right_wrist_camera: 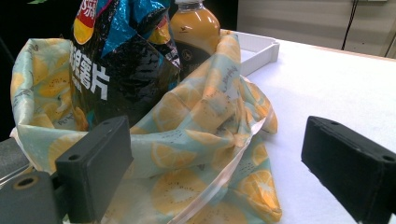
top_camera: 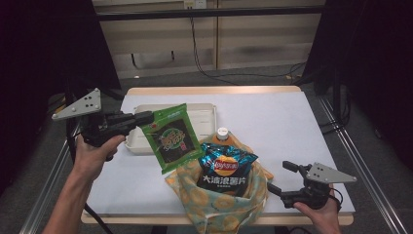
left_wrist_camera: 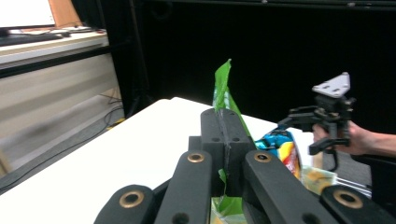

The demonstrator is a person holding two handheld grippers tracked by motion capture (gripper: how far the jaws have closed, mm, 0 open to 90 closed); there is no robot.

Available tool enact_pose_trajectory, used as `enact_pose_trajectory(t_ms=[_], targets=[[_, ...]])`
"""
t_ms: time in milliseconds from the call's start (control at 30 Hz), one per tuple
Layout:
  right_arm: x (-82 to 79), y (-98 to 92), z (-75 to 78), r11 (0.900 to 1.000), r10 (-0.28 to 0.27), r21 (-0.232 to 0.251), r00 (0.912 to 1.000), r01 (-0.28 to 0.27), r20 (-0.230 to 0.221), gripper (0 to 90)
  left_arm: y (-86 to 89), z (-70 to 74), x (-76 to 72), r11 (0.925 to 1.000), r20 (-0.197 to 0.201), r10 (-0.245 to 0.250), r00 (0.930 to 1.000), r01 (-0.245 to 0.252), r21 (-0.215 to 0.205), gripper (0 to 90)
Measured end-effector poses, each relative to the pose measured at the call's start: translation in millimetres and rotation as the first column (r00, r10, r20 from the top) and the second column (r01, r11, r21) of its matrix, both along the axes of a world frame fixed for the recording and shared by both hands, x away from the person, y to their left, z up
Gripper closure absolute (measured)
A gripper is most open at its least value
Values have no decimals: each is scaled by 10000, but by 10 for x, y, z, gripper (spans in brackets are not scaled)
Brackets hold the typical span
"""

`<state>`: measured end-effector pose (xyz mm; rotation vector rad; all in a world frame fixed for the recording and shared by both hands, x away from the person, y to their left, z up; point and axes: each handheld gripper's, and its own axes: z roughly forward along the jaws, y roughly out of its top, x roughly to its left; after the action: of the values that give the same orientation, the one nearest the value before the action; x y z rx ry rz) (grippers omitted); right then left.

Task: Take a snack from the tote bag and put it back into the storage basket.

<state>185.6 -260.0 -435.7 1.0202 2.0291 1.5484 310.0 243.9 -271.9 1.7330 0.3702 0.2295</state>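
Note:
My left gripper [top_camera: 146,117] is shut on the edge of a green snack packet [top_camera: 170,139], which hangs tilted above the table between the tray and the bag. In the left gripper view the closed jaws [left_wrist_camera: 224,126] pinch the green packet [left_wrist_camera: 223,88] edge-on. A lemon-print cloth bag [top_camera: 219,195] stands at the front centre and holds a dark blue chips bag [top_camera: 226,168] and an orange drink bottle [top_camera: 222,134]. My right gripper [top_camera: 280,176] stands open just right of the bag, with nothing between its jaws [right_wrist_camera: 222,163]; the cloth bag [right_wrist_camera: 196,140] lies right ahead of them.
A shallow white tray [top_camera: 204,114] sits behind the bag at the table's back left. The white table top [top_camera: 282,126] stretches bare to the right. Metal rails run along both table sides, and cables lie on the floor beyond the far edge.

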Motion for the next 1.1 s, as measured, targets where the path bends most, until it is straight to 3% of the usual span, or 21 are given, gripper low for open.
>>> enact_pose_trajectory(t_ms=[467, 800, 867, 1100], targets=[[6, 0, -3, 10000, 55, -34, 10000, -55, -65, 75, 283, -53, 176, 9971, -10, 756, 9971, -756, -61, 900], [17, -1, -11, 10000, 75, -32, 10000, -76, -58, 70, 402, -244, 408, 9915, -257, 1289, 9913, -1283, 228, 900], [27, 1, -16, 10000, 80, 12, 9999, -80, -136, 71, 421, -316, 512, 9894, -414, 1436, 9888, -1425, 286, 900], [45, -4, -23, 10000, -2, 63, 9998, 3, -202, 70, 415, -424, 692, 9812, -508, 1800, 9824, -1756, 802, 900]])
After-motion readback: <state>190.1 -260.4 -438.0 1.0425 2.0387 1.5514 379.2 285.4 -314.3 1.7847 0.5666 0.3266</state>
